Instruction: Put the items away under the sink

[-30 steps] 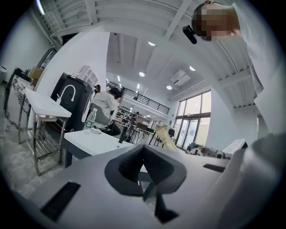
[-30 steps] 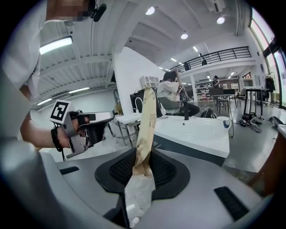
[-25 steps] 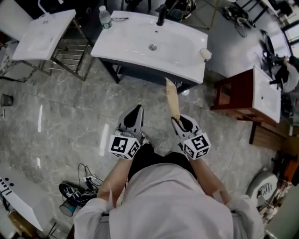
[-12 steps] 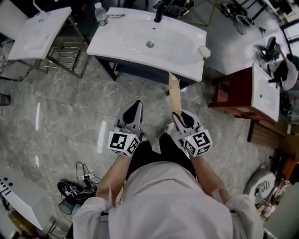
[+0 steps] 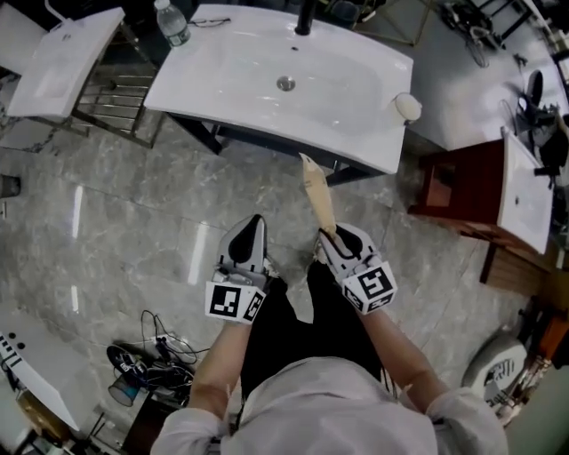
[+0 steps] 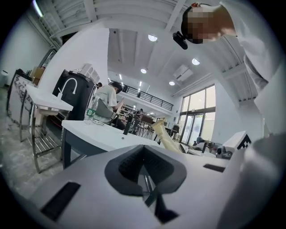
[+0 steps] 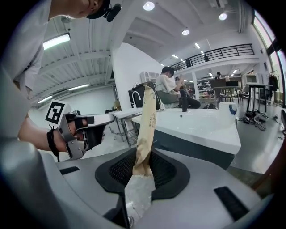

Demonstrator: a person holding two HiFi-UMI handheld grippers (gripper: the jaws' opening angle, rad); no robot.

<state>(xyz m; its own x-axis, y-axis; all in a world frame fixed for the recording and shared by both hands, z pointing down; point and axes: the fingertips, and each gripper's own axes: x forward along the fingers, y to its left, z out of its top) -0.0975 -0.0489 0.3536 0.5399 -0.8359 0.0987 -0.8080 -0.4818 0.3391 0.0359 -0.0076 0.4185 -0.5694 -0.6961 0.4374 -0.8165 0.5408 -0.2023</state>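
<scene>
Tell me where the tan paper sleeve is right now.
Head view, right of centre: the tan paper sleeve is clamped in the right hand-held gripper, its tip reaching toward the front edge of the white sink.

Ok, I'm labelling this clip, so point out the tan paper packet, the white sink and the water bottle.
tan paper packet [image 5: 317, 194]: head view, middle of its length.
white sink [image 5: 222, 84]: head view, bare basin left of the drain.
water bottle [image 5: 172, 25]: head view, its body.

Glossy white sink [image 5: 231, 71], polished stone floor [image 5: 133, 204], matt brown paper bag [image 5: 316, 192].
</scene>
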